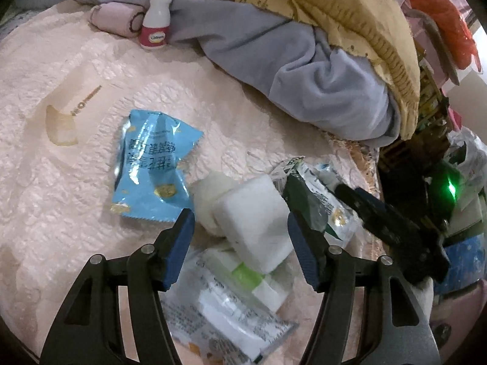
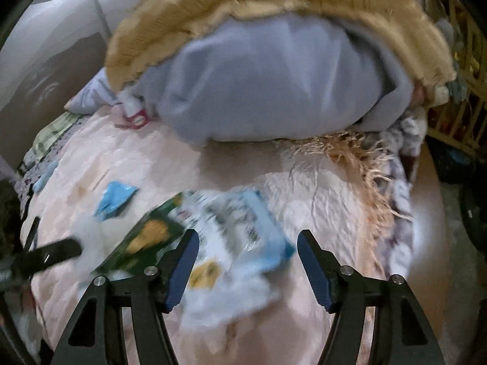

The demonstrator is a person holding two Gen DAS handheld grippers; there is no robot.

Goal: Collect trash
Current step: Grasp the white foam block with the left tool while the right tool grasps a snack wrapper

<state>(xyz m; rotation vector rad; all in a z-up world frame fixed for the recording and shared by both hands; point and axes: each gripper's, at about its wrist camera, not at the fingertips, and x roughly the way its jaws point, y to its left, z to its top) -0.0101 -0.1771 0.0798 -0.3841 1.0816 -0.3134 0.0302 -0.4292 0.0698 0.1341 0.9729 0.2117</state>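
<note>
Trash lies on a pale pink bedspread (image 1: 54, 182). My left gripper (image 1: 240, 222) is open, and a white foam-like block (image 1: 252, 225) sits between its fingers without being pressed. A blue snack wrapper (image 1: 152, 170) lies just left of it, and a white-and-green packet (image 1: 231, 298) lies under it. A green-and-white wrapper (image 1: 319, 203) lies to the right, beside the right gripper's black fingers (image 1: 365, 206). In the blurred right wrist view, my right gripper (image 2: 246, 243) is open over a white-and-blue wrapper (image 2: 243, 228). A green wrapper (image 2: 149, 234) and the blue wrapper (image 2: 114, 200) lie left of it.
A grey garment (image 1: 304, 70) under a yellow knit (image 1: 350, 9) is heaped at the back. A small white bottle with a red label (image 1: 155, 18) stands by a rolled pink cloth (image 1: 115, 19). The bed's fringed edge (image 2: 359, 164) drops off on the right, with clutter (image 1: 456, 182) beyond.
</note>
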